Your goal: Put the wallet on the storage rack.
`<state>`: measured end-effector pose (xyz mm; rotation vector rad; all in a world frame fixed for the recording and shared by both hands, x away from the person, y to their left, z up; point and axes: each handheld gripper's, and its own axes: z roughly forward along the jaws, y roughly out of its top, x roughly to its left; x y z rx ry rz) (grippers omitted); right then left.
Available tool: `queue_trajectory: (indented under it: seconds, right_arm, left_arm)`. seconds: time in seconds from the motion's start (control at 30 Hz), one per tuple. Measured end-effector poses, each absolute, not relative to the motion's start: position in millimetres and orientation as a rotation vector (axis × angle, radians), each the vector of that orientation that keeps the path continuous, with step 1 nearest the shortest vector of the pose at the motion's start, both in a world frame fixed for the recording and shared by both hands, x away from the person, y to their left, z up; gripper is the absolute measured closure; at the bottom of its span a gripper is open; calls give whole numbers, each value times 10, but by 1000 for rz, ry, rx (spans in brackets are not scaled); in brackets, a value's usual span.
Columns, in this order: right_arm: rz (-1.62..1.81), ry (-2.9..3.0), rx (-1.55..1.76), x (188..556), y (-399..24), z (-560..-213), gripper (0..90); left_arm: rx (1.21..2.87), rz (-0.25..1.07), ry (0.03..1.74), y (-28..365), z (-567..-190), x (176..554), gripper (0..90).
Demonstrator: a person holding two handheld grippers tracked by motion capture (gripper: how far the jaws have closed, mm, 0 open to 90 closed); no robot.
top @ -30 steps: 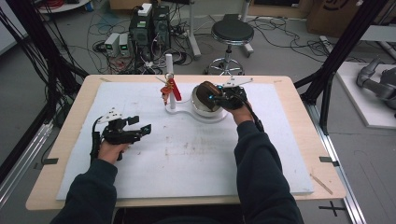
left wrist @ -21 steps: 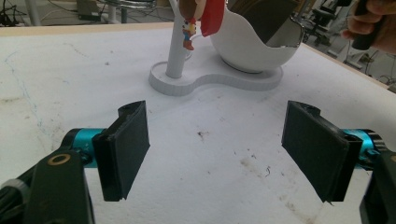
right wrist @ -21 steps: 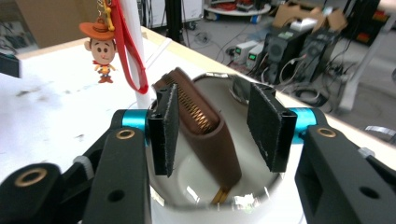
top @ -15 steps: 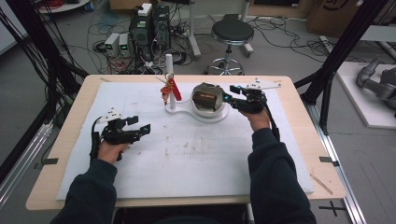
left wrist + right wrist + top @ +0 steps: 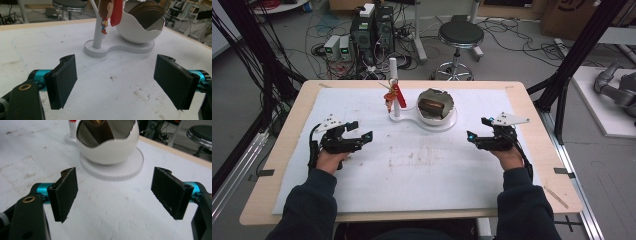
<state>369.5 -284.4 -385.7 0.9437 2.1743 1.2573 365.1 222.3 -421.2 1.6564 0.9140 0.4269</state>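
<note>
A white egg-shaped bowl (image 5: 427, 116) holds a brown zipped pouch (image 5: 432, 105) and stands on a white base (image 5: 404, 119) at the table's far middle. From the base's thin post (image 5: 393, 75) hangs a red keychain (image 5: 396, 96) with a small figure (image 5: 104, 25). My right gripper (image 5: 478, 128) rests to the right of the bowl and apart from it. Its jaws have just been opening and stand open with nothing between them (image 5: 117, 195). My left gripper (image 5: 361, 130) lies at the left, its jaws just opened a little wider, with nothing between them (image 5: 122, 82).
A white mat (image 5: 422, 170) covers the wooden table (image 5: 277, 165). A round stool (image 5: 460, 35), computer boxes (image 5: 372, 30) and cables stand on the floor beyond the far edge. Black frame posts (image 5: 572, 65) rise at both sides.
My right gripper has drawn back from the bowl to the right and toward the near side, and its jaws have opened. The pouch stays in the bowl. The left hand kept still.
</note>
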Motion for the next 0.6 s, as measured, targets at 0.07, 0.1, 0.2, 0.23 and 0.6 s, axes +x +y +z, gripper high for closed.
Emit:
queue_trajectory:
  seconds: [0.07,0.1,0.2,0.23,0.6]
  right_arm:
    - [1270,2163,969,3627,-2918,-3921,219]
    - [1276,2153,999,3596,-2952,-3949,219]
    - [1319,2125,1056,3536,-3047,-4028,219]
    - [1317,2123,1066,3522,-3068,-4037,219]
    - [1264,2119,1037,3442,-3022,-4024,219]
  left_arm:
    - [1655,420,921,2224,-4212,3650,187]
    - [1652,413,924,2227,-4209,3649,187]
    - [1632,404,928,2230,-4195,3638,187]
    - [1630,407,927,2230,-4191,3635,187]
    - [1632,418,892,2183,-4155,3581,187]
